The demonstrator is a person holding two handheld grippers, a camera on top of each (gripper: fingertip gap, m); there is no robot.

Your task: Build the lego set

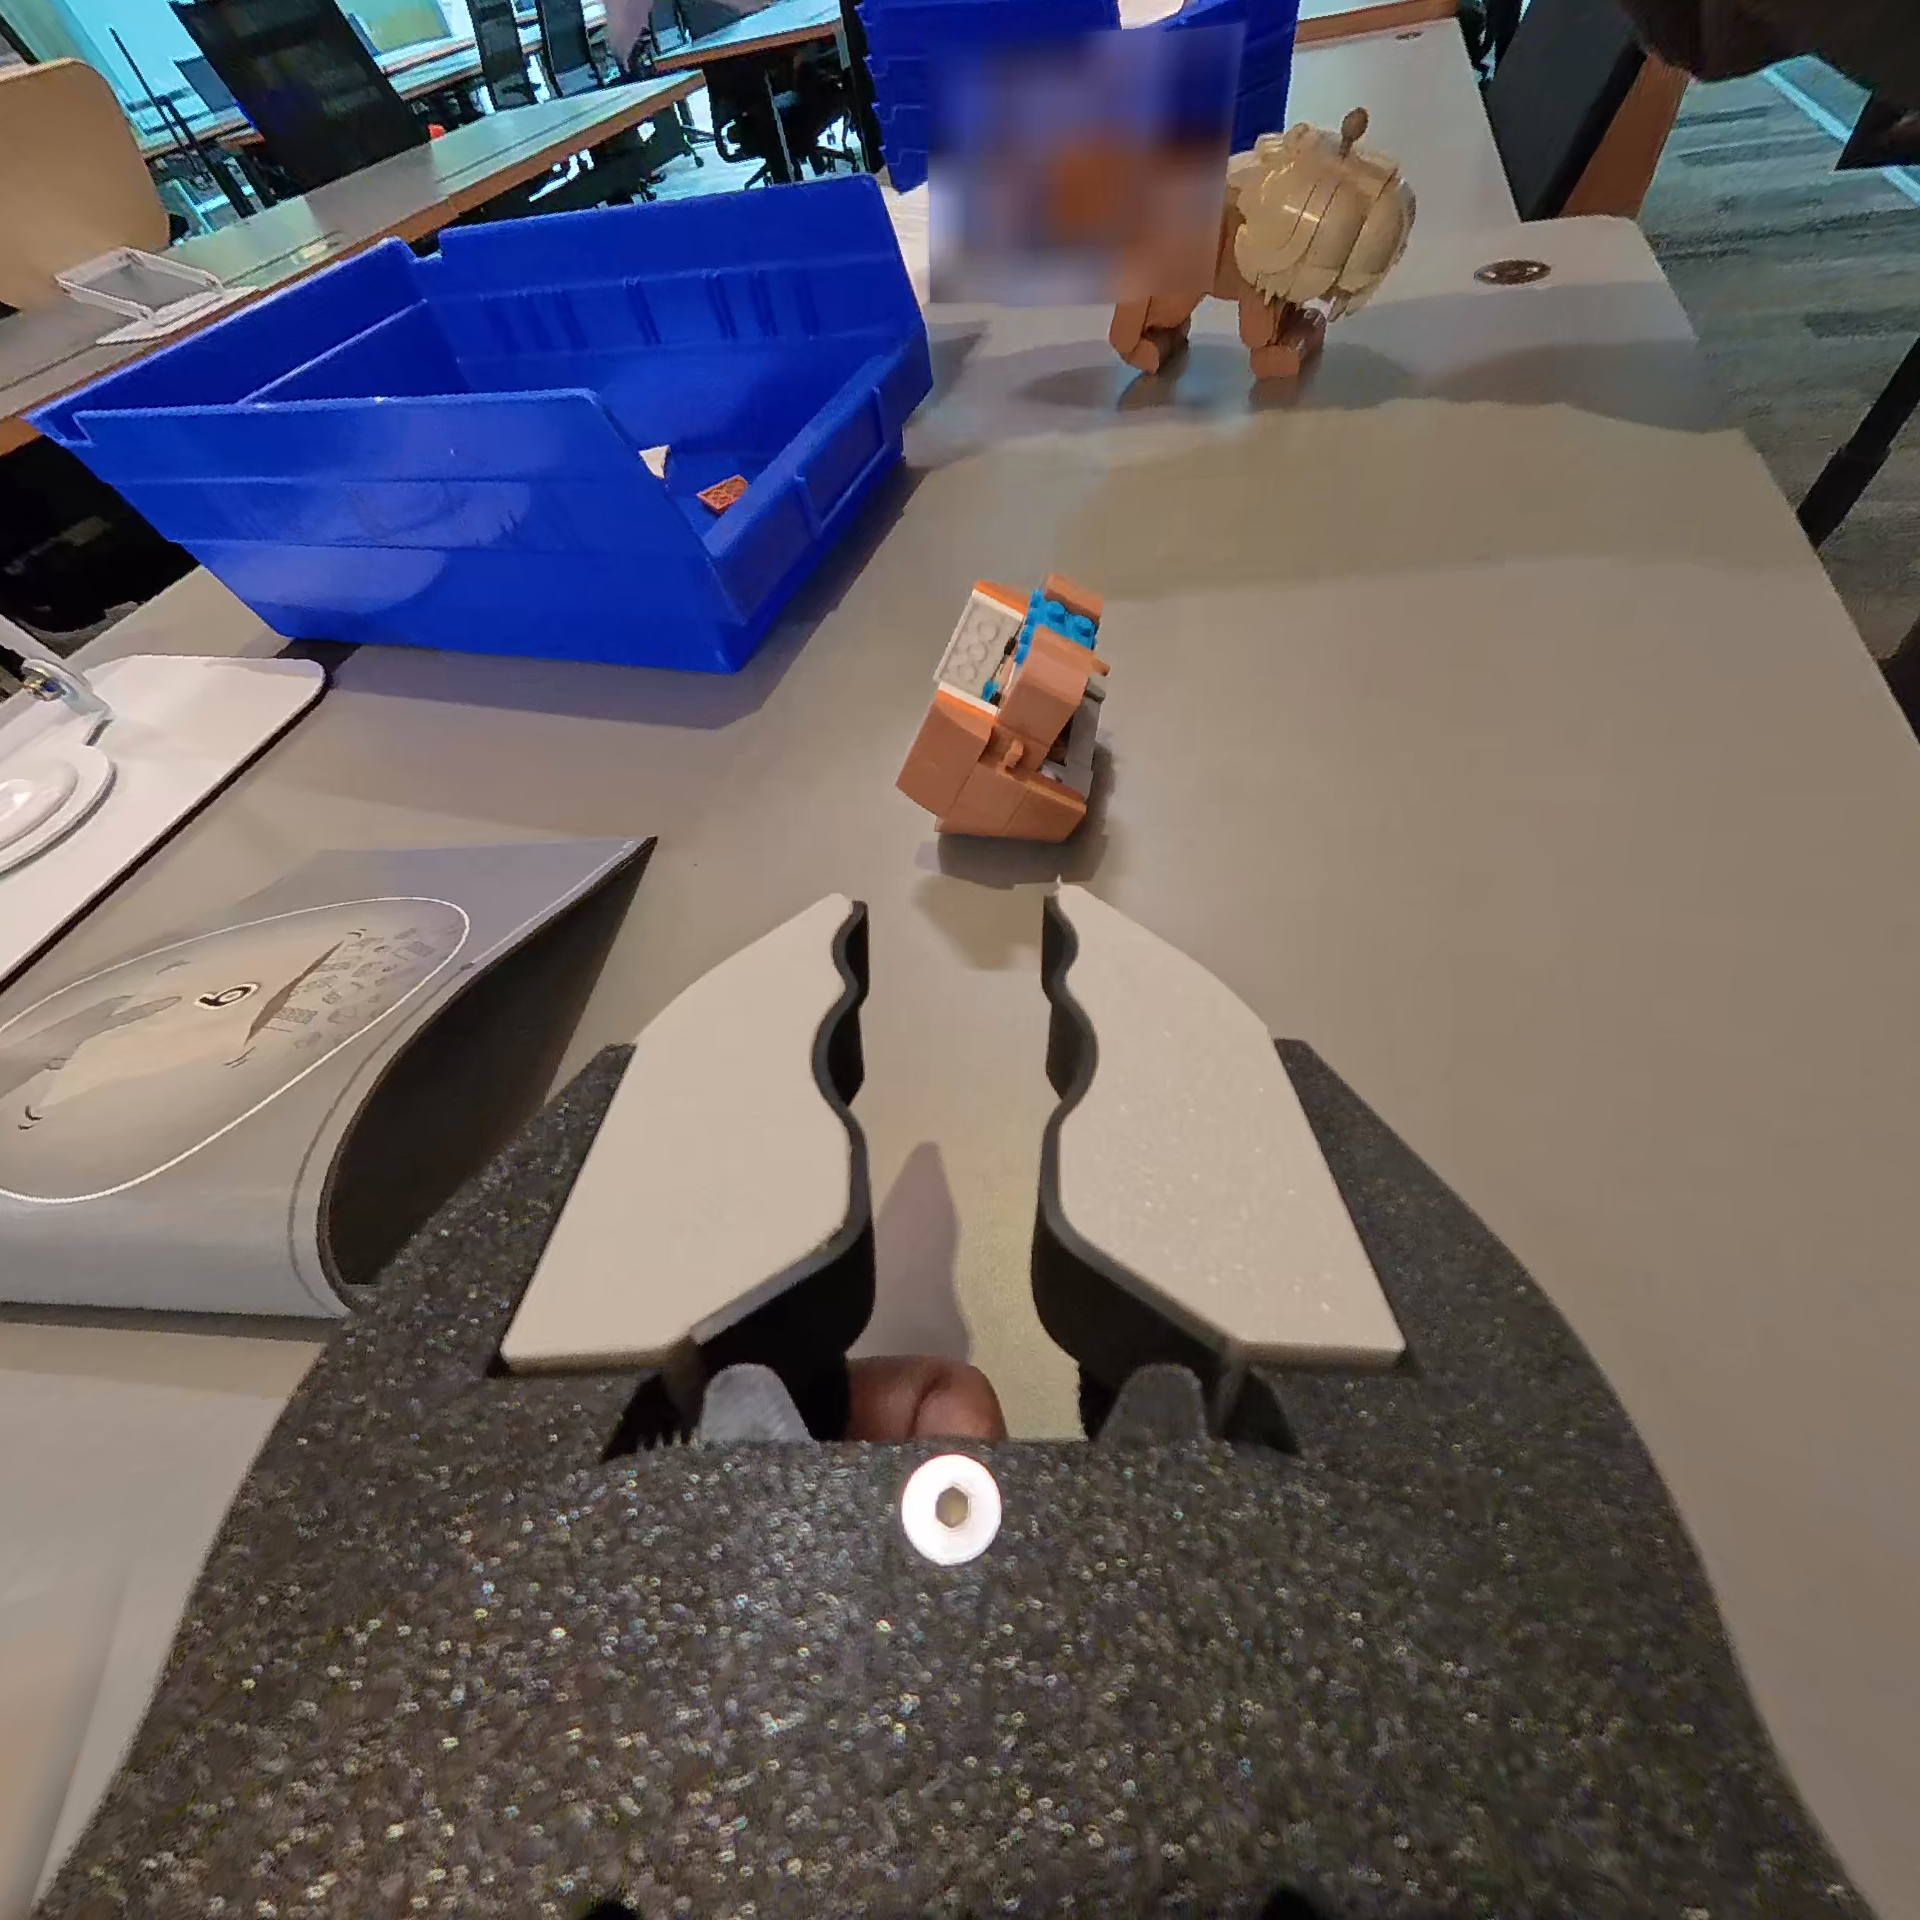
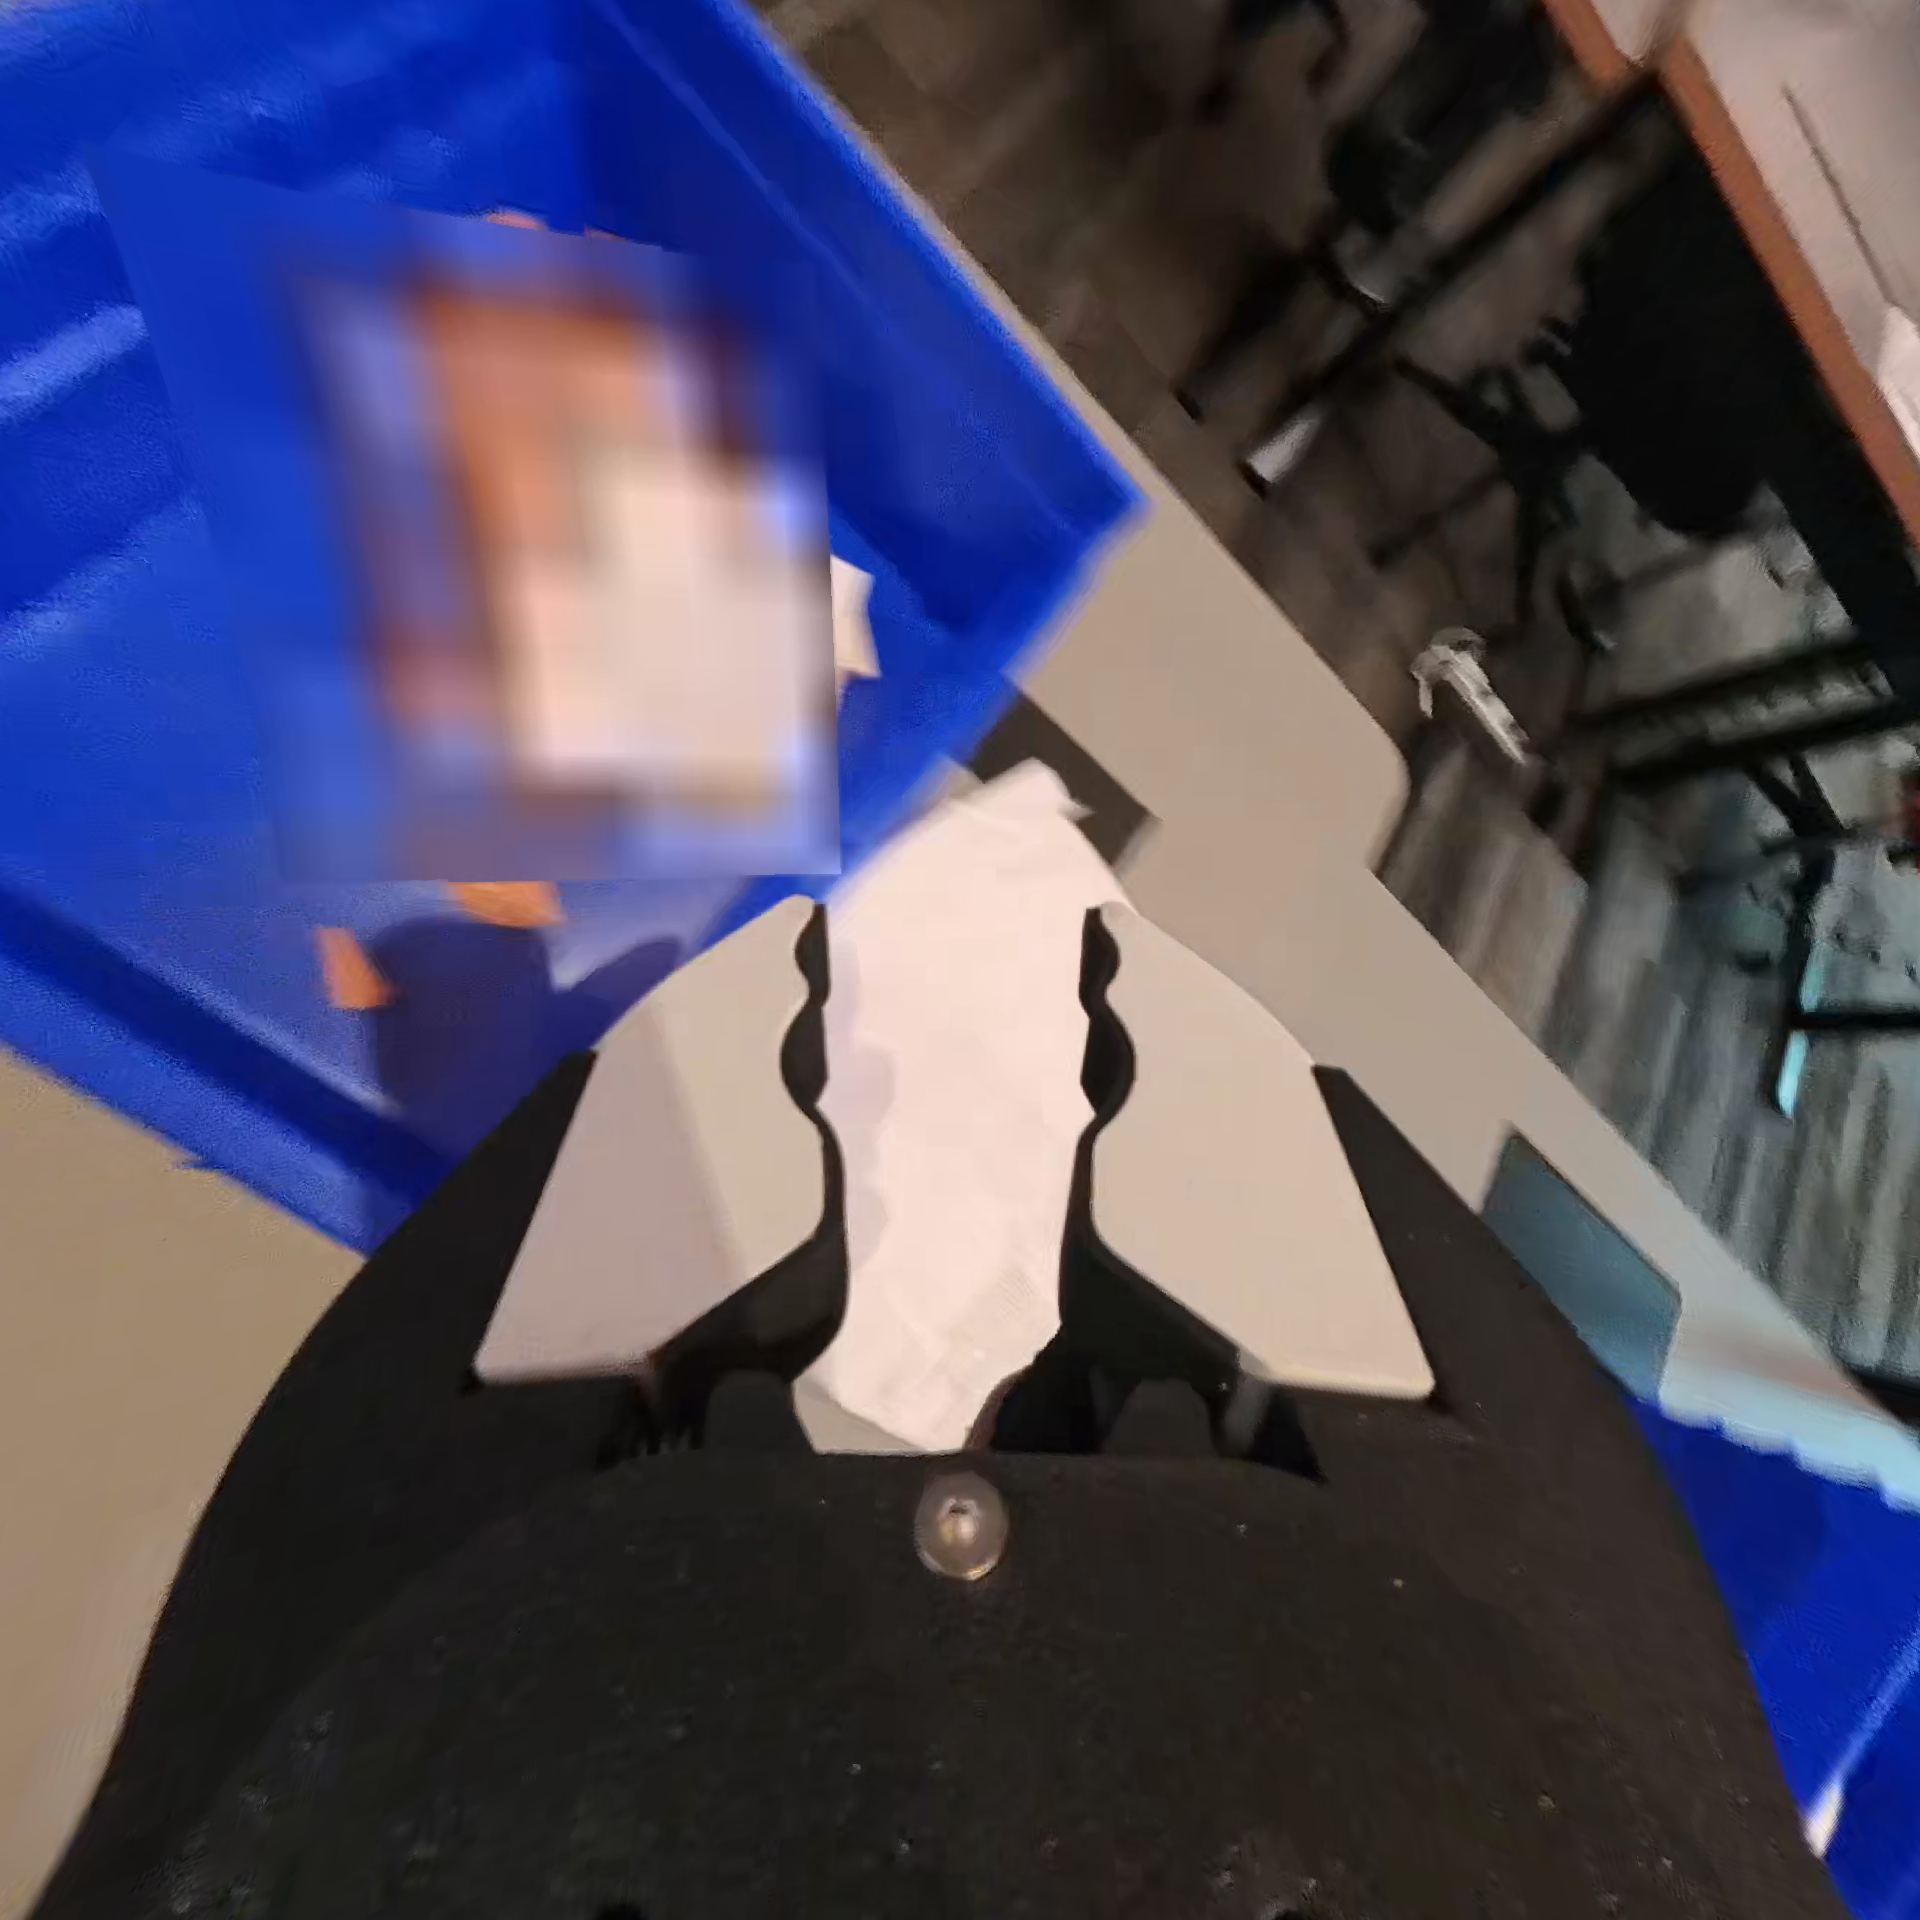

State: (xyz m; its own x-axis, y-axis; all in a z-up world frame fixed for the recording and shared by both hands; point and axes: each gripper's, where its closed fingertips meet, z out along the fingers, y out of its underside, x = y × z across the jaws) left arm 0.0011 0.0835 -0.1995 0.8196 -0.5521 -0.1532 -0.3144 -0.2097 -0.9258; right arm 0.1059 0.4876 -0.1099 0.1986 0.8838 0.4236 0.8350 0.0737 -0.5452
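In the left wrist view a half-built brown lego body [image 1: 1013, 717] with blue and grey bricks lies on its side on the grey table [image 1: 1455, 831]. My left gripper [image 1: 954, 909] is open and empty, its tips just short of the body. A finished tan and brown lego animal [image 1: 1283, 244] stands at the back. A blue bin [image 1: 499, 457] holds a small brown tile [image 1: 722, 495]. In the blurred right wrist view my right gripper [image 2: 956, 920] is open and empty above a white paper sheet [image 2: 956, 1122], beside a blue bin [image 2: 208, 623] with orange-brown pieces [image 2: 353, 966].
An open instruction booklet [image 1: 260, 1060] lies at the left, with a white flat base [image 1: 156, 727] behind it. More blue bins [image 1: 1081, 73] stand at the back. The table's right edge [image 1: 1829, 644] drops to the floor. Another blue bin [image 2: 1829, 1558] sits at the lower right of the right wrist view. The left gripper's tips are roughly 45 cm from the right gripper's.
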